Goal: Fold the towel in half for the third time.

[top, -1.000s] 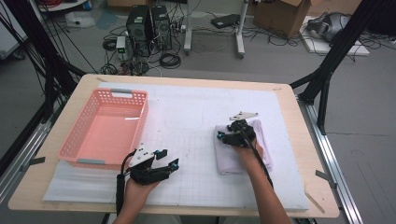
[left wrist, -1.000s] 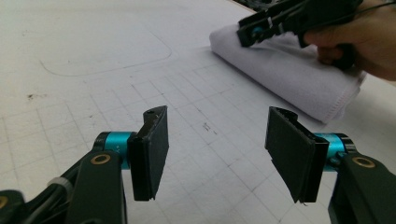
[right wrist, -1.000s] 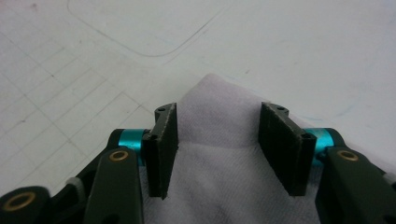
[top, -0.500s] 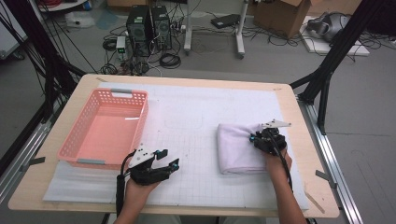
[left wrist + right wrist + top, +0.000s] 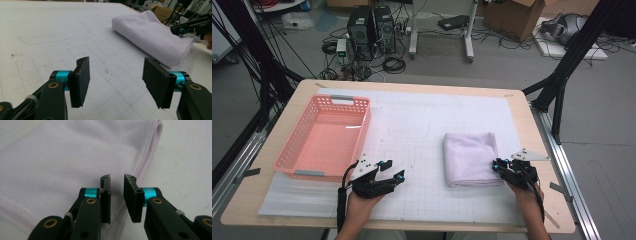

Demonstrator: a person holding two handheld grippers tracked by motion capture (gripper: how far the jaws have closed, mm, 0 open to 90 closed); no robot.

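No writing, label, brand, number or sign is showing legibly anywhere in these views. The white mat covering the worktop is carrying only a printed grid of squares and a faint drawn outline, neither bearing letters or figures. The cardboard box and the computer towers on the floor behind are appearing too small and blurred for any marking on them to be made out.
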